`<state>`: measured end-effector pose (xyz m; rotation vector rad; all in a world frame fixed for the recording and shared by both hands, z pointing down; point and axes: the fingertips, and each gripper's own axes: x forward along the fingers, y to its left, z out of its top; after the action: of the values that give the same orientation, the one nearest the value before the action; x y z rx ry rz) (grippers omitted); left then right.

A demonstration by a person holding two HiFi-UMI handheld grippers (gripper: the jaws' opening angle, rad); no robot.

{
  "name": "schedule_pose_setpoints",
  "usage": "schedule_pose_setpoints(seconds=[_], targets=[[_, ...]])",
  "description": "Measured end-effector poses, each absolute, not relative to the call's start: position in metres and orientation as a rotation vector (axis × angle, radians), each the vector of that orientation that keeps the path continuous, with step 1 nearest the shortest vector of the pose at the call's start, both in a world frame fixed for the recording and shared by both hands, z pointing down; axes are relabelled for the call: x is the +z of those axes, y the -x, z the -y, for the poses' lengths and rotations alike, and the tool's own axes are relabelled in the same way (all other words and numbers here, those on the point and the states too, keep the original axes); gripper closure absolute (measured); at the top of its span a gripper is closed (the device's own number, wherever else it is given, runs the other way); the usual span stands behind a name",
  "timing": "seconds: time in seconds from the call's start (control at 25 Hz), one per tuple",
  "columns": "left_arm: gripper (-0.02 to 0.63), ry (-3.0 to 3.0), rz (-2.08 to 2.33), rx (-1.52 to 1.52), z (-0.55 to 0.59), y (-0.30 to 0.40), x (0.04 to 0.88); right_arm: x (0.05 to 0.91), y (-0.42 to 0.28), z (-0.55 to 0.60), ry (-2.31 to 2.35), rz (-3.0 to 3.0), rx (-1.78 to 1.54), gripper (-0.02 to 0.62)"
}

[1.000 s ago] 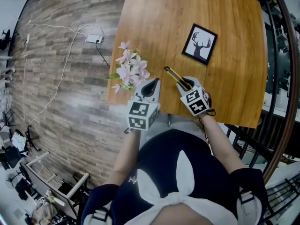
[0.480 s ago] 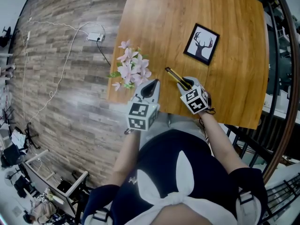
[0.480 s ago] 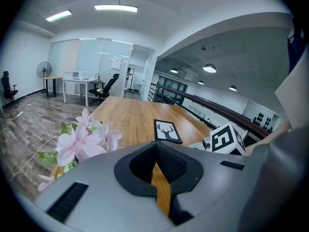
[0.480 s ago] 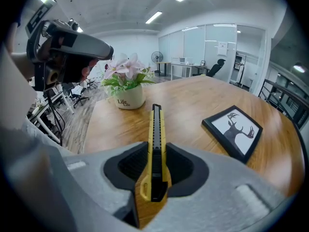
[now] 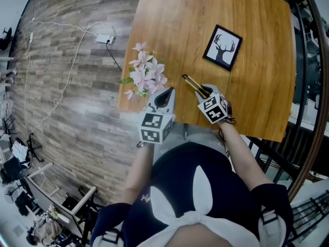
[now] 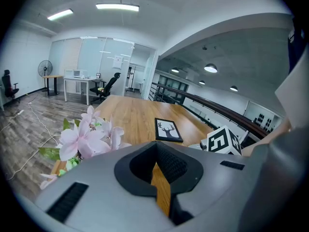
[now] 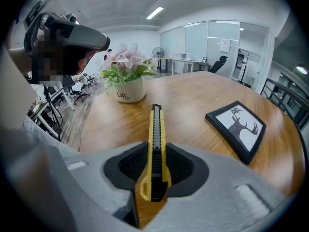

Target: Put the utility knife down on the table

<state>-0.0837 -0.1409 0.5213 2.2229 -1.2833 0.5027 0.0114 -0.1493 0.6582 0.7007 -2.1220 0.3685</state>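
A person in a dark top with a white tie at the front (image 5: 195,199) is standing at the near edge of a wooden desk (image 5: 257,86), holding a gripper in each hand. The left gripper (image 5: 165,94), carrying its marker cube (image 5: 156,126), is hovering over the desk's near edge with its jaws drawn together and nothing between them; only a thin strip of wood grain is showing through the slit behind them. Just beside it, the right gripper (image 5: 204,92) is pointing steeply down and clamping its jaws on the rear end of the yellow-and-black utility knife (image 5: 193,84), which is reaching forward and to the left, low over the desk. Whether the knife's tip is touching the wood cannot be told. Past the left gripper, a bunch of pink flowers (image 5: 144,76) is standing in a white pot (image 7: 129,90) at the desk's left edge. Farther out, right of the knife's line, a black-framed picture of a deer's head (image 5: 222,48) is lying flat on the desk. Beyond the desk's left side, a white power strip (image 5: 104,40) and its cable are lying on the plank floor (image 5: 67,112).
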Motion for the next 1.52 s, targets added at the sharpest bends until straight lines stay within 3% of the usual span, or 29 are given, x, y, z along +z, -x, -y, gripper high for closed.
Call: schedule_pose_setpoints(seconds=[1.52], targets=[[0.589, -2.215, 1.216, 0.511, 0.134, 0.084, 0.537, 0.685, -0.007, 0.146, -0.683, 2.076, 0.383, 0.474]])
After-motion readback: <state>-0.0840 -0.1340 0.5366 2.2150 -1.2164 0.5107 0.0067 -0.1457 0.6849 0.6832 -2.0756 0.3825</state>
